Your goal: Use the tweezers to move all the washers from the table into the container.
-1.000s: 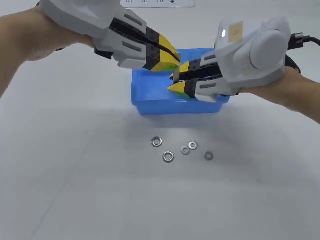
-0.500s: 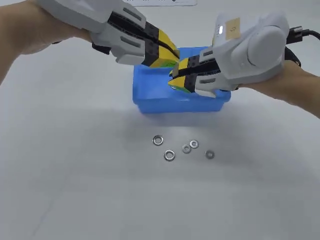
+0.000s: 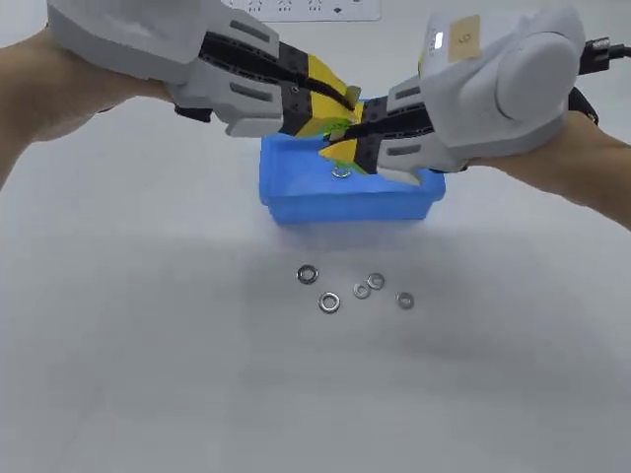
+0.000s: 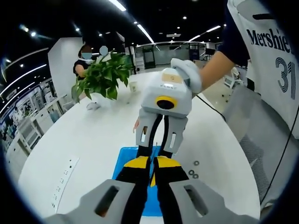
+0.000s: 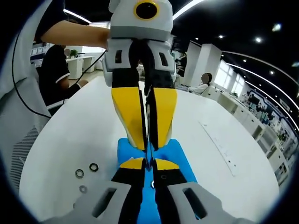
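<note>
Washers [image 3: 329, 303], five small silver metal rings, lie loose on the white worktop [image 3: 148, 345] in the head view, near the front of the blue rectangular plastic container [image 3: 296, 202]; a sixth lies inside it. Above the container the left gripper [image 3: 345, 106] and right gripper [image 3: 333, 153] meet tip to tip.

In the left gripper view its yellow fingers [image 4: 138, 164] are pressed together over the container.

In the right gripper view thin dark tweezers [image 5: 149, 156] run from the left gripper's closed fingers to the right gripper's, also closed; whether the latter pinch them cannot be told.
</note>
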Motion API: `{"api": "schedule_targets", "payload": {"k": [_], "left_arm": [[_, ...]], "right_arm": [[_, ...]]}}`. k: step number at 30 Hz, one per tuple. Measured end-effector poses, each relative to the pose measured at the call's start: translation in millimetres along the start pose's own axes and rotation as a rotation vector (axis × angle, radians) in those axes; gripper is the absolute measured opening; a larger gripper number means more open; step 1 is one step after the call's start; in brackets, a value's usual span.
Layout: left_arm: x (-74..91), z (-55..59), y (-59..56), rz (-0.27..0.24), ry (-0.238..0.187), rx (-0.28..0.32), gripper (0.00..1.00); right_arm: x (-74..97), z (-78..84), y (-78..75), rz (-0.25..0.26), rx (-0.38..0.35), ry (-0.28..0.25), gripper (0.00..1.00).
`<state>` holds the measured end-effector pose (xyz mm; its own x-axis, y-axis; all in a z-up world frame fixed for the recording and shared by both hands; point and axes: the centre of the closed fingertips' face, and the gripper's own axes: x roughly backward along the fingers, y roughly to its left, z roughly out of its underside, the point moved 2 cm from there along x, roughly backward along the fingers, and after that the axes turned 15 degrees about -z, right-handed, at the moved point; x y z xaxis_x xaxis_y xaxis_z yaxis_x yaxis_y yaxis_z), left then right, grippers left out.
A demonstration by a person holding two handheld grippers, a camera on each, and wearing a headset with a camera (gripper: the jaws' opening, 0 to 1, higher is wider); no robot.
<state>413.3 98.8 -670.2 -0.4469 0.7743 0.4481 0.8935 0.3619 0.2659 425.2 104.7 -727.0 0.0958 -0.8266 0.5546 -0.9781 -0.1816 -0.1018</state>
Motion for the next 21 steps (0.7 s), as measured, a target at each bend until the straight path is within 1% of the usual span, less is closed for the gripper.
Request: {"api": "schedule_targets", "payload": {"k": [4,9,10,11,13,14,17,20,21], "left_arm": [[11.5,-4.4,-7.4,0.004,-0.010,-0.027,0.07],[32.0,-19.3,-17.5,-0.002,-0.033,-0.045,0.06],[35.1,-21.2,-19.7,-0.001,-0.035,-0.047,0.06],[39.3,-24.4,-23.1,-0.003,-0.039,-0.051,0.06],[46.0,-27.8,-30.1,0.000,-0.043,-0.050,0.06],[48.5,-28.7,-32.8,0.000,-0.043,-0.049,0.06],[56.7,-30.3,-44.4,0.006,-0.041,-0.040,0.06],[64.2,-28.7,-58.8,0.014,-0.035,-0.026,0.06],[65.5,-28.0,-61.6,0.016,-0.032,-0.021,0.06]], "right_arm": [[0.8,-11.3,13.3,-0.029,0.025,0.004,0.07],[6.4,-31.7,27.0,-0.039,0.071,0.005,0.08],[7.2,-36.3,31.2,-0.041,0.100,0.019,0.08],[7.3,-37.6,32.7,-0.042,0.105,0.022,0.08],[7.0,-43.8,41.0,-0.053,0.118,0.031,0.08],[6.9,-46.3,45.2,-0.053,0.130,0.040,0.08],[4.9,-50.9,58.9,-0.074,0.135,0.048,0.08],[1.0,-52.7,73.5,-0.094,0.148,0.063,0.08],[-0.6,-52.8,79.7,-0.100,0.148,0.064,0.08]]}}
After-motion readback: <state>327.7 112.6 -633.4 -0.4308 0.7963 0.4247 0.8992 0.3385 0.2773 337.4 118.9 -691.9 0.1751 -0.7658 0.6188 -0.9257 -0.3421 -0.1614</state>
